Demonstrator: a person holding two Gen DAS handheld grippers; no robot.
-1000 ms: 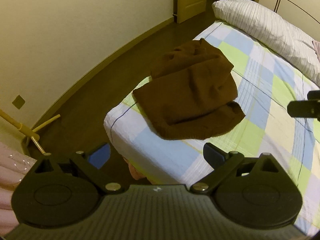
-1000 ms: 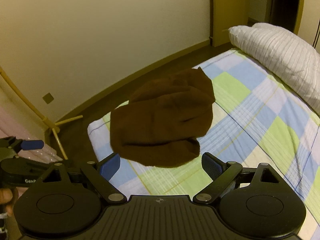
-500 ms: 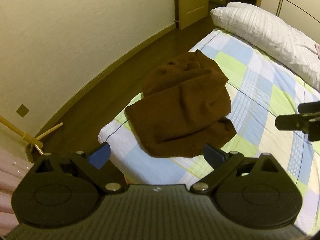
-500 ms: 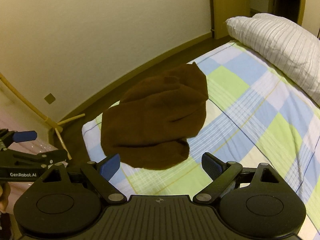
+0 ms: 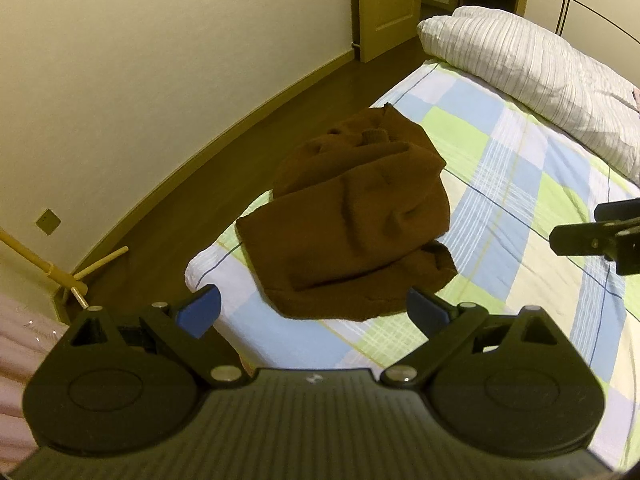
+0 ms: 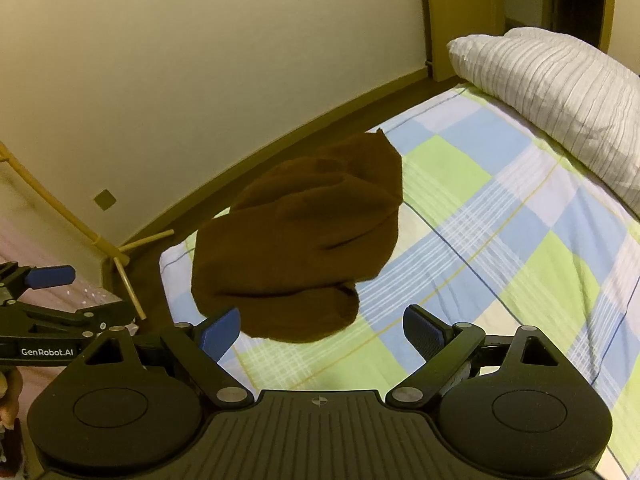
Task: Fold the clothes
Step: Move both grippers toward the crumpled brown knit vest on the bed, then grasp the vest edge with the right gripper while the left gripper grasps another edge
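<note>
A crumpled brown knit garment (image 5: 352, 220) (image 6: 304, 240) lies in a heap on the near left corner of a checked bed (image 5: 516, 184) (image 6: 496, 216). My left gripper (image 5: 314, 312) hovers open just short of the heap's near edge, nothing between its blue-padded fingers. My right gripper (image 6: 320, 330) is open too, held above the sheet right before the garment. In the left wrist view the right gripper's black side pokes in at the right edge. In the right wrist view the left gripper shows at the far left, held by a hand.
A white striped pillow (image 5: 532, 68) (image 6: 556, 92) lies at the bed's far end. Dark wooden floor (image 5: 224, 176) runs between bed and cream wall. A yellow wooden stand (image 5: 60, 276) (image 6: 116, 256) rises at the left by pink fabric. A door (image 5: 382, 4) is at the back.
Both grippers have drifted slightly, so the brown heap sits lower and closer to the fingers in both views. The garment itself has not moved. Both stay open.
</note>
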